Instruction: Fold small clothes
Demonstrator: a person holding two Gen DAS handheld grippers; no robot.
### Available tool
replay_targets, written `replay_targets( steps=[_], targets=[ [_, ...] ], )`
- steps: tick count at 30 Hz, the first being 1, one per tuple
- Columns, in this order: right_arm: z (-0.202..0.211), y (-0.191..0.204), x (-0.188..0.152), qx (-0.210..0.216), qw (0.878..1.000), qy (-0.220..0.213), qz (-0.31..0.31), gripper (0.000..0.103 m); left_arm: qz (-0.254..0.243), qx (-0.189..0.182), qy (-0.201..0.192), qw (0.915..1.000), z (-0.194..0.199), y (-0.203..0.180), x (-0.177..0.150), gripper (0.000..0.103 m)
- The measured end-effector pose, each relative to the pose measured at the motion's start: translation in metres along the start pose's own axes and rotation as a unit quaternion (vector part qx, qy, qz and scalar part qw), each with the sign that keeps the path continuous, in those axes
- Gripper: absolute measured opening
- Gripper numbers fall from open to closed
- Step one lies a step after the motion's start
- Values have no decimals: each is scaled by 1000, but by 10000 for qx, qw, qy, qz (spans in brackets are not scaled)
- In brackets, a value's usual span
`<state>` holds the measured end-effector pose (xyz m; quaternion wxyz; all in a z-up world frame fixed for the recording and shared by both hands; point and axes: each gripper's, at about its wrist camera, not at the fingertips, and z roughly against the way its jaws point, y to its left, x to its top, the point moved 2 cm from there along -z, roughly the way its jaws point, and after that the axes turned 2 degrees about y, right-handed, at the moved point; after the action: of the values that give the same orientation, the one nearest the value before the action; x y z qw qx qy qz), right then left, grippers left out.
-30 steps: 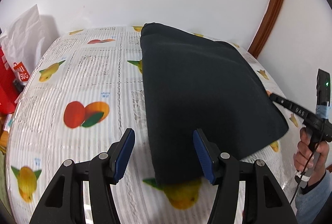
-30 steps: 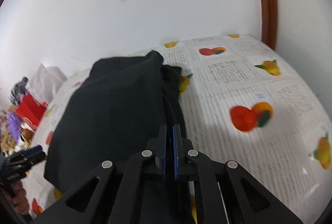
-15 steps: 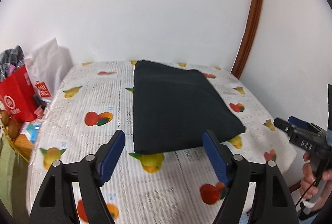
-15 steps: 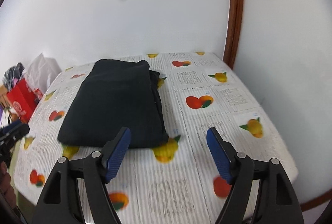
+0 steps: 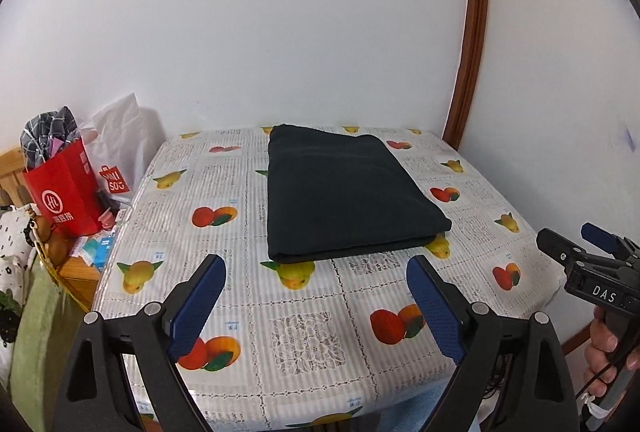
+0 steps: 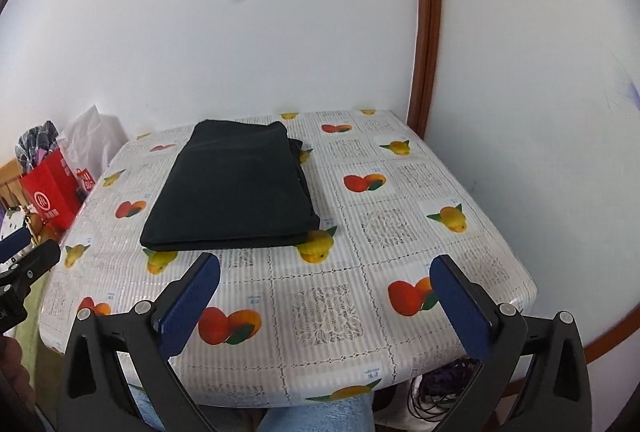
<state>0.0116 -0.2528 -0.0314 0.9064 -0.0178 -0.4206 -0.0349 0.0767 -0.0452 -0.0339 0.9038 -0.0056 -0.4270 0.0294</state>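
A dark folded garment (image 5: pixel 344 192) lies flat as a neat rectangle on the table with the fruit-print cloth (image 5: pixel 304 328); it also shows in the right wrist view (image 6: pixel 236 184). My left gripper (image 5: pixel 316 304) is open and empty, held back over the table's near edge, well short of the garment. My right gripper (image 6: pixel 326 304) is open and empty, also back at the near edge. The right gripper shows at the right of the left wrist view (image 5: pixel 588 264).
A red paper bag (image 5: pixel 64 192) and a white plastic bag (image 5: pixel 116 152) stand off the table's left side. White walls close in behind and to the right, with a brown wooden trim (image 5: pixel 468 72) in the corner. My legs (image 6: pixel 316 416) are below the table's near edge.
The right gripper has let go of the garment and opened. Both grippers have pulled back and up from the garment to the table's near edge.
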Motion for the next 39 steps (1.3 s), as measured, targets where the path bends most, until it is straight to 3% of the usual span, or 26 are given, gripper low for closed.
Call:
replay_targets(
  steps=[13,39],
  targets=[
    [22,-2,-4,-167,9998,-136,-23,103,-45,37,-85,9999,12,-5,-4,93],
    [27,5,-4,-244,9995,-155,118,103,1,20,-68,10000,13,-1,-2,93]
  ],
)
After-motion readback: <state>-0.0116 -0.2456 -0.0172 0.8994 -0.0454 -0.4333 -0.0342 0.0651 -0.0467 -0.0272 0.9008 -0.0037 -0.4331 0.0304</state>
